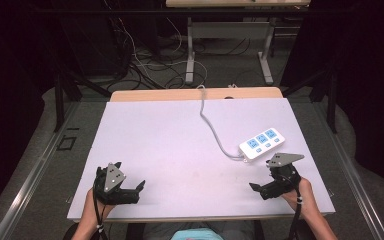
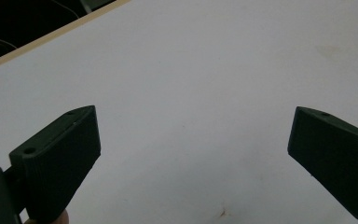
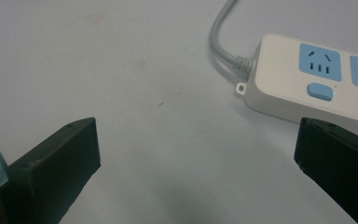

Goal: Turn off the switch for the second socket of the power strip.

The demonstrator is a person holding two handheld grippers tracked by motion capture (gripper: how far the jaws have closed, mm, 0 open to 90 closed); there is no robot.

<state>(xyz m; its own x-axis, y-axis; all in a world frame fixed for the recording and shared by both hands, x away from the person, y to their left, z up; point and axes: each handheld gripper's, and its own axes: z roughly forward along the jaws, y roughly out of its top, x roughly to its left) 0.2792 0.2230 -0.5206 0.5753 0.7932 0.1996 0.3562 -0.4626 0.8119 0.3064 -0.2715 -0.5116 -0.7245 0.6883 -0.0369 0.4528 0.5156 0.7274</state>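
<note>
1. Nearest the high view's camera, the person's two hands are seen at the near edge of the white table (image 1: 180, 140), each holding a gripper.
2. The left gripper (image 1: 141, 187) is held at the near left of the table with its jaws pointed toward the right gripper; in the left gripper view its two black jaws (image 2: 193, 154) are spread wide, with bare table surface between them and nothing grasped.
3. The right gripper (image 1: 254, 188) is held at the near right, pointed back toward the left gripper; in the right gripper view its jaws (image 3: 196, 158) are likewise spread wide and nothing is held between them.
4. The power strip (image 1: 261, 143) lies just beyond the right gripper in the high view, near it but not touched; it is well apart from the left gripper.
5. Its blue sockets and blue switches are made out clearly in the right gripper view, where the power strip (image 3: 307, 79) is seen ahead of the right-hand jaw, partly covered by that jaw's tip.
6. The grey cord (image 1: 211, 125) is followed in the high view from the strip's end across the table and over the far edge; in the right gripper view just its first stretch (image 3: 221, 32) is visible, leaving the strip's end.
7. The wooden table edge (image 2: 51, 39) is caught in the left gripper view, far ahead of the left-hand jaw.
</note>
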